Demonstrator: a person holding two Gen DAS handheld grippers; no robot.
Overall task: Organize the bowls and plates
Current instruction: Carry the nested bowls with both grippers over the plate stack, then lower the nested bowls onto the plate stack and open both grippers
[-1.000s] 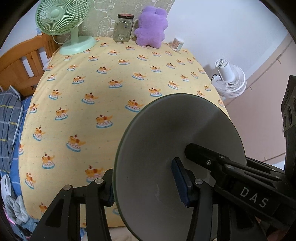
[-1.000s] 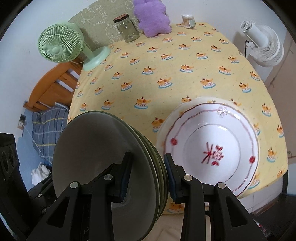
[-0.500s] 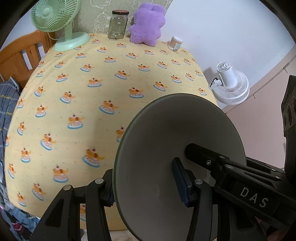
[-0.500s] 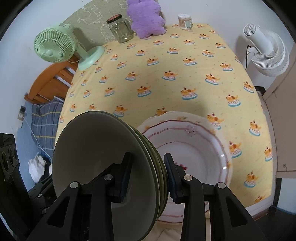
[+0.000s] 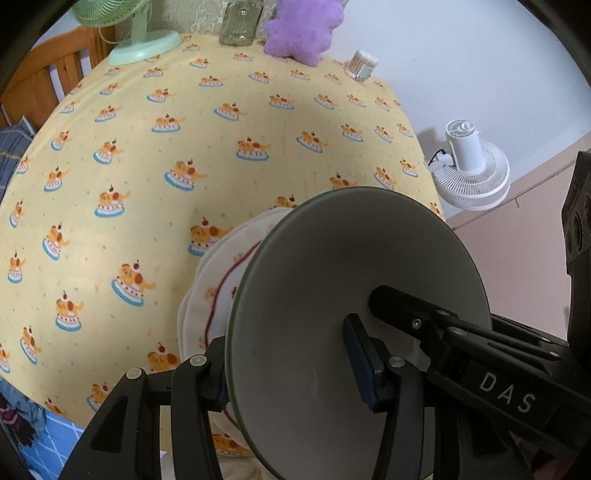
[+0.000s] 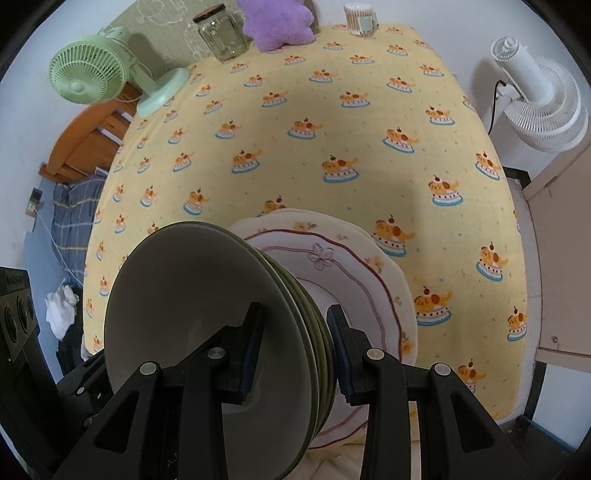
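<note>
Left wrist view: left tool (image 5: 291, 373) clamped on the stack of grey-green plates (image 5: 332, 295), one finger behind the stack, one blue pad on its near face. Stack held on edge above the near edge of the surface (image 5: 184, 147). Right tool's arm (image 5: 480, 354) crosses the stack's face from the right. White plate (image 5: 207, 295) with red rim line lies flat on the surface, partly hidden behind the stack.

Right wrist view: right tool (image 6: 295, 354) also closed on the stack (image 6: 192, 314), pads pressing both faces; several rims visible edge-on between the pads. White plate (image 6: 332, 266) just right of and below the stack, flower motif on its rim.

Far edge of the surface, left to right: green fan (image 6: 92, 77), glass jar (image 6: 221, 35), purple plush (image 6: 277, 26), small tub of swabs (image 6: 360, 18). White fan (image 6: 539, 99) stands off the surface at right. Wooden bed frame (image 6: 88, 144) at left.
</note>
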